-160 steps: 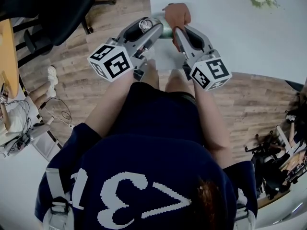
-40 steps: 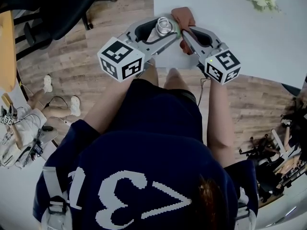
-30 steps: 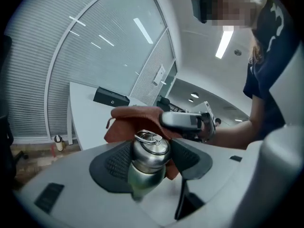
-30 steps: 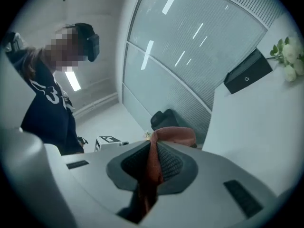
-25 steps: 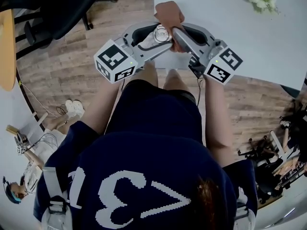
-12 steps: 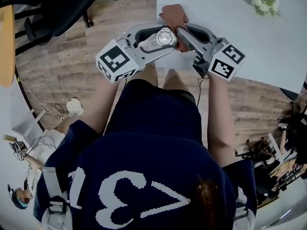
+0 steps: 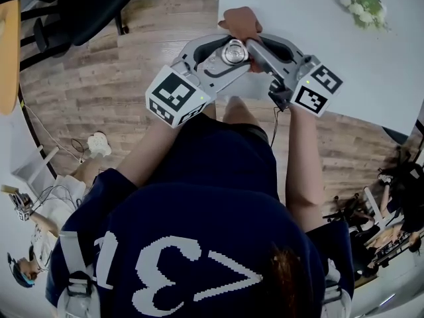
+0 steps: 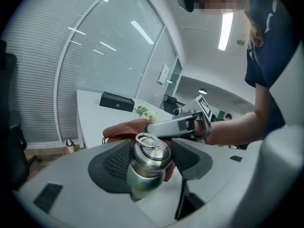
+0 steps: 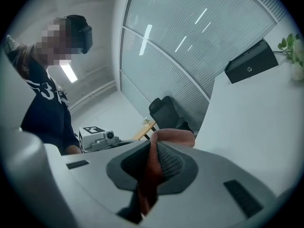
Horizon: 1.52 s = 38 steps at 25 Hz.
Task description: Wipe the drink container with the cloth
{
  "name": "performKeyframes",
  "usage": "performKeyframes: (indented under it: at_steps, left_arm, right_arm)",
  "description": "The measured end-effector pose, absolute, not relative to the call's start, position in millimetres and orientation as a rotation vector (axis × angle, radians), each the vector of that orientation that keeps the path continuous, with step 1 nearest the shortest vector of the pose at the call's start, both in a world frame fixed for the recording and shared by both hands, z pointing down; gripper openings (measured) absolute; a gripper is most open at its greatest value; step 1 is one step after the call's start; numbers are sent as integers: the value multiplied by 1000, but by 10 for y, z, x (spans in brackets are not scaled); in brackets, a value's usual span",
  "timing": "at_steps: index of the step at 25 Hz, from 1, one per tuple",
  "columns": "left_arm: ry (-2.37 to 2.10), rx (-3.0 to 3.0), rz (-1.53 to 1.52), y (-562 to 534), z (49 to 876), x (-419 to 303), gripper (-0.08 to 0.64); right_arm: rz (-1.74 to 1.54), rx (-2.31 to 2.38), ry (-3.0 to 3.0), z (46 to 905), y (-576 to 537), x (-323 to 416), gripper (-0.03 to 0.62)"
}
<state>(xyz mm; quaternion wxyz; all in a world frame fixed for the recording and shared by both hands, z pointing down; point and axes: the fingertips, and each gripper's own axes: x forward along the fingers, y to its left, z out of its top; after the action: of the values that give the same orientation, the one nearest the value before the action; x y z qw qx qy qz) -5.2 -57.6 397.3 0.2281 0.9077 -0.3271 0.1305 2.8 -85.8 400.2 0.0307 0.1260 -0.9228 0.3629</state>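
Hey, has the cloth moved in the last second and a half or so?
Yes. In the head view the cloth has shifted left, toward the left edge of the table, and now nearly reaches it.

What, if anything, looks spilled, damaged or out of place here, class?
Nothing stands out. The left gripper holds the steel bottle, lid on, and the right gripper pinches the reddish cloth beside it. No spill or damage shows.

Shiny metal bottle, soft rust-red cloth, smooth white table, wood-plank floor.

Bright, even ceiling-strip lighting; heavy fisheye warping, dark vignetted corners.
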Motion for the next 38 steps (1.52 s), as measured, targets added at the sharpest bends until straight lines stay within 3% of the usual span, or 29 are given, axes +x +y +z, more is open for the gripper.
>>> performKeyframes:
  at_steps: [5, 10, 15, 23, 31, 38]
  left_arm:
    - [-913, 2486, 353, -591, 3990, -3, 268]
    - [-639, 2693, 409, -418, 3966, 3, 267]
    - [-484, 2822, 421, -215, 3926, -13, 267]
    - [-424, 2947, 463, -65, 3910, 26, 267]
    - [-422, 2984, 471, 36, 3909, -49, 267]
    - [-392, 3023, 498, 72, 3926, -52, 267]
  right_arm:
    - [1146, 381, -2847, 3978, -822, 56, 48]
    - [1038, 268, -2725, 4306, -791, 70, 48]
    - [1162, 172, -2536, 4640, -766, 114, 48]
    - [1240, -312, -2541, 4024, -516, -148, 48]
    - [1031, -151, -2335, 4719, -689, 10, 48]
    - [1055, -542, -2358, 4116, -442, -361, 48]
